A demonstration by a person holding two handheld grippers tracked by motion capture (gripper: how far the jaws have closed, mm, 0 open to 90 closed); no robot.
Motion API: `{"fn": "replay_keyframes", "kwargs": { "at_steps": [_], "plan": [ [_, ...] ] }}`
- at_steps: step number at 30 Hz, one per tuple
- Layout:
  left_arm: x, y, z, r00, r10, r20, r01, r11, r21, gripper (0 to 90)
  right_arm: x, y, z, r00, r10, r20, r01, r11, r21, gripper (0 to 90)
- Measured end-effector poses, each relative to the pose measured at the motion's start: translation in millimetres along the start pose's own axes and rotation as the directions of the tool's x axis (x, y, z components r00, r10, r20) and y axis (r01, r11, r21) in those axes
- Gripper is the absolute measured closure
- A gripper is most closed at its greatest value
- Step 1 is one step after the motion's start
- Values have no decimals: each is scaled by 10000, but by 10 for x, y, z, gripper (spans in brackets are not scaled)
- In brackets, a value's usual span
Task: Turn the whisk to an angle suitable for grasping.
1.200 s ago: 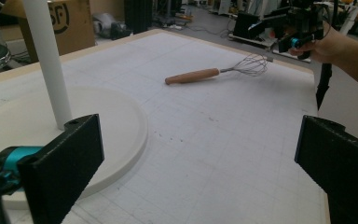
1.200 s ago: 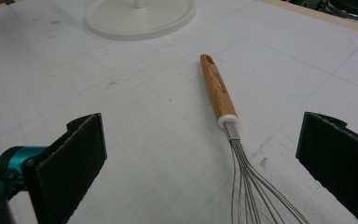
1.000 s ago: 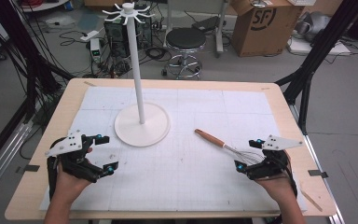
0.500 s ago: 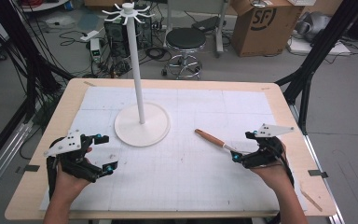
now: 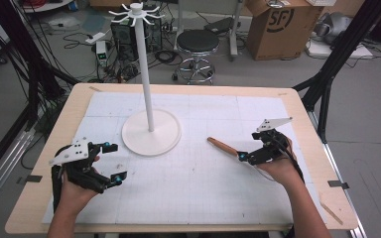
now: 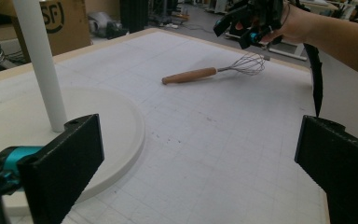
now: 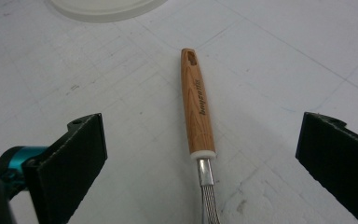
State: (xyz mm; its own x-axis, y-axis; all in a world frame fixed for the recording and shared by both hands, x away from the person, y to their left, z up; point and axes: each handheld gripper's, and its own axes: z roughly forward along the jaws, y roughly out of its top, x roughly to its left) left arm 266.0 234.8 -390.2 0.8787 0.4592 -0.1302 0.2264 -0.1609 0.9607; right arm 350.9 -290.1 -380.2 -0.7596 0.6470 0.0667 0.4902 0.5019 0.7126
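The right gripper hovers, jaws wide apart, straddling the whisk; its wooden handle runs lengthwise straight ahead (left gripper, also open, sits well apart).

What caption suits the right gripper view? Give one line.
Open right gripper poised over a wooden-handled whisk lying flat on the table.

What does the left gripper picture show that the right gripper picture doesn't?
Only the left gripper view: the white pole, the whisk's wire loops, the cardboard box, and the right gripper above the whisk. Only the right gripper view: tiny writing on the wooden handle. Both: the handle, the round base, the table.
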Motion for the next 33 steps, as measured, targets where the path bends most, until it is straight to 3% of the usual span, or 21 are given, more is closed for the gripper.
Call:
{"fn": "replay_keyframes", "kwargs": {
  "at_steps": [10, 15, 16, 18, 21, 23, 28, 33],
  "plan": [
    [6, -6, 20, 10000, -32, 56, 32, 10000, -25, 18, -115, 66, 222, 9992, 330, 205, -352, 9922, 1193, 41],
    [6, -7, 28, 10000, -14, 73, 14, 10000, 26, 18, -126, 113, 290, 9996, 271, 70, -278, 9888, 1464, 70],
    [5, -8, 29, 10000, -17, 62, 17, 10000, 31, 18, -125, 131, 340, 9997, 190, 160, -215, 9837, 1784, 93],
    [6, -8, 29, 10000, -31, 50, 31, 10000, 18, 18, -129, 153, 380, 10000, 42, 24, -46, 9794, 2018, 161],
    [9, -8, 23, 10000, -31, 41, 31, 10000, -1, 18, -112, 181, 442, 10000, -86, 3, 83, 9737, 2276, 185],
    [13, -9, 22, 10000, -49, 52, 49, 10000, -18, 18, -115, 199, 478, 9996, -148, -224, 199, 9685, 2482, 264],
    [14, -10, 17, 9999, -39, 123, 40, 10000, -68, 18, -114, 208, 551, 9995, -89, -307, 175, 9563, 2918, 334],
    [16, -12, 18, 9999, -20, 110, 20, 10000, -44, 18, -138, 191, 585, 9998, 44, -196, 19, 9513, 3081, 398]
  ]
}}
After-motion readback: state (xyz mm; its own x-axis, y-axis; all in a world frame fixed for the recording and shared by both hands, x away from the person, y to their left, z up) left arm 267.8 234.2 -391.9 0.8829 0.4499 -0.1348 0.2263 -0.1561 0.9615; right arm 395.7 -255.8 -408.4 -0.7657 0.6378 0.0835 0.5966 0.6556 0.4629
